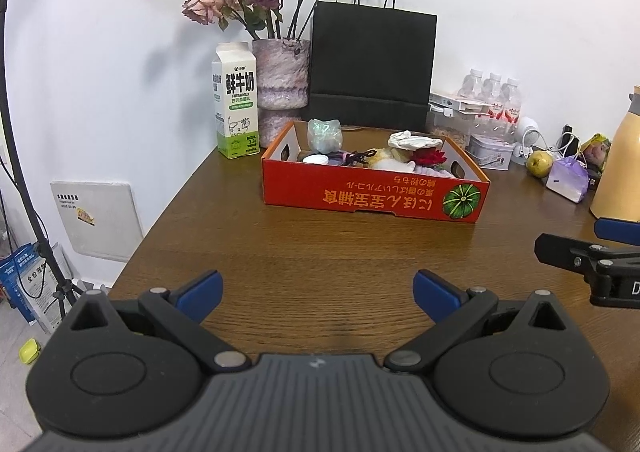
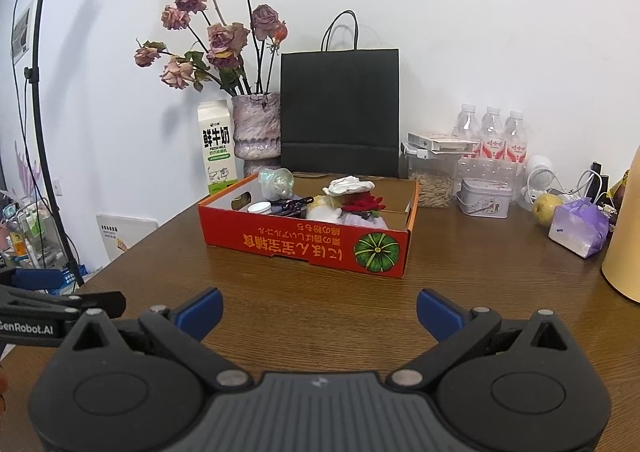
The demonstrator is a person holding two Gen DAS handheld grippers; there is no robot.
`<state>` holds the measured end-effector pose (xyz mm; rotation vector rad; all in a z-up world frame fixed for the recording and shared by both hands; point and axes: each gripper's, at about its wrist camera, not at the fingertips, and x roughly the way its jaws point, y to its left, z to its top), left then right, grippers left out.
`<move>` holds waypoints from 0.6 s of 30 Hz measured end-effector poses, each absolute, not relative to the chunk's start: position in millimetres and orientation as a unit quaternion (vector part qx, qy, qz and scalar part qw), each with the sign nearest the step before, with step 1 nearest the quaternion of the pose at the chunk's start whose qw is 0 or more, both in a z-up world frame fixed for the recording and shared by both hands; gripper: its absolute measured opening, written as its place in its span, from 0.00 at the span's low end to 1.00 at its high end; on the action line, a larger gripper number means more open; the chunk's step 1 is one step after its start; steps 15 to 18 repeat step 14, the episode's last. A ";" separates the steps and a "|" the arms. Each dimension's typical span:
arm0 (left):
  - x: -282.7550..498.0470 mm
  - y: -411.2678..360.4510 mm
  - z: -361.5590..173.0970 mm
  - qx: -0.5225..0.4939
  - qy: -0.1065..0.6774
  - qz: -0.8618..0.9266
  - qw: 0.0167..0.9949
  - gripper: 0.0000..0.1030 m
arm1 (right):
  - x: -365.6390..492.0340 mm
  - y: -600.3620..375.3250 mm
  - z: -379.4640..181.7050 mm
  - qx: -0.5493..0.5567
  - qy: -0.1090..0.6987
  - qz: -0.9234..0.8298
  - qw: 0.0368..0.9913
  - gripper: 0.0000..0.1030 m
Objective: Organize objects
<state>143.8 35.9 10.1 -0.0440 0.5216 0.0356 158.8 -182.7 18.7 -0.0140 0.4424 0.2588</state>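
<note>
Blue-padded jaws of the left gripper (image 1: 318, 294) stand spread wide over bare wood at the near edge of the table (image 1: 320, 244), with nothing between them; the right gripper (image 2: 318, 312) hangs level beside it, equally wide and equally empty, its side just visible at the far right of the left wrist view. Both sit well short of the red cardboard box (image 1: 374, 198), which lies mid-table toward the back edge and already holds a heap of small things: a crumpled iridescent wrapper (image 1: 325, 134), a white jar lid (image 1: 315, 159), a white cloth (image 1: 414, 140), a red flower (image 1: 430, 158) and some dark tangled cord I cannot make out clearly. No loose item lies on the open wood in front of the box, so the step in hand looks like choosing what to deal with next, probably something inside the box or among the clutter near the back right corner, where a pear (image 2: 546, 206) and a purple bag (image 2: 580, 228) sit near a small tin (image 2: 484, 198). To do it well, approach over the box's low front wall from above rather than pushing into it, since light cardboard would likely slide; the other gripper could brace a wall. Soft pieces want a pinch at their highest fold. The milk carton (image 1: 236, 104) and vase (image 1: 282, 74) by the back left corner look easy to topple, so keep clear of them.
</note>
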 end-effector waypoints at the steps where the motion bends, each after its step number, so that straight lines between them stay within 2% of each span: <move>1: 143.6 35.8 10.0 -0.022 0.258 0.018 0.966 1.00 | 158.8 -183.1 18.8 -0.007 0.219 0.128 0.967 1.00; 18: 143.3 33.6 11.0 -0.023 0.257 0.019 0.966 1.00 | 159.1 -182.9 18.7 -0.007 0.219 0.129 0.967 1.00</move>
